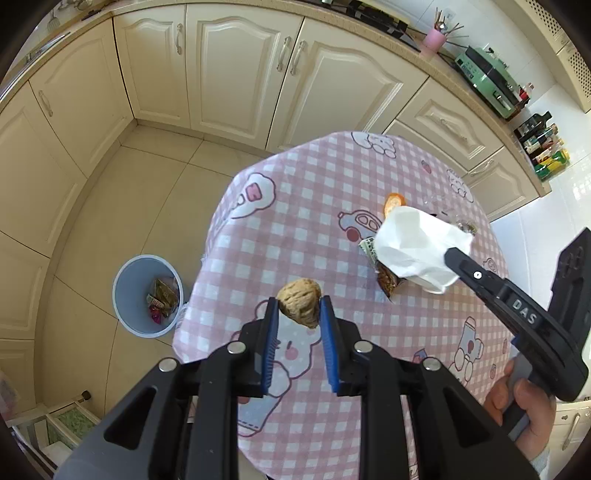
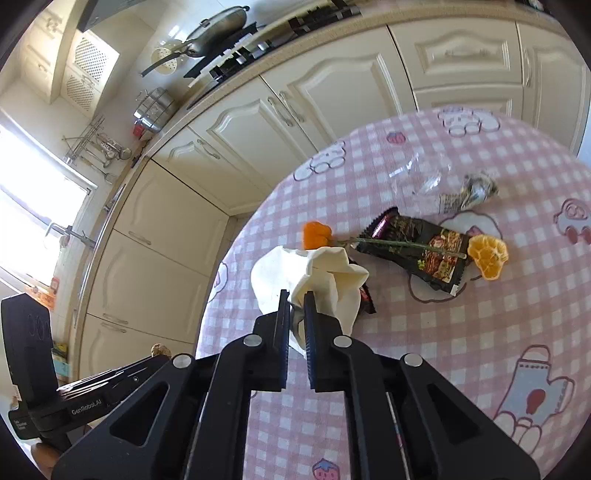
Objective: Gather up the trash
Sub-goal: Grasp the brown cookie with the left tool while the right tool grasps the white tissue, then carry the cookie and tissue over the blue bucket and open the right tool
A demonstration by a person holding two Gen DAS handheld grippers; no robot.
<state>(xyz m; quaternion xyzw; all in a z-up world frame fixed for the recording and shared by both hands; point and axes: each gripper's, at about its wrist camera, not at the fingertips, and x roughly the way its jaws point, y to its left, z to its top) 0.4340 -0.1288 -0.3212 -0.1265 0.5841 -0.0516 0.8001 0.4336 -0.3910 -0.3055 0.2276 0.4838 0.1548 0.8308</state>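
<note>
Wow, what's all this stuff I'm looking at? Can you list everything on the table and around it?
Walnut: one, tan, held above the table edge.
Tissue: one, white, crumpled, held over the table.
Snack wrappers: two, dark, on the table.
Orange peels: two, orange, beside the wrappers.
Stem: one, green, across a wrapper.
Crumpled paper: one, printed, far side.
Tablecloth: one, pink checked.
Bin: one, pale blue, on the floor, wrappers inside.
Left gripper: shut on the walnut.
Right gripper: shut on the tissue.

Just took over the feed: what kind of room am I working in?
A home kitchen, most likely: cream cabinets under a countertop, a wok on the stove, and a round table with a pink checked cloth.
</note>
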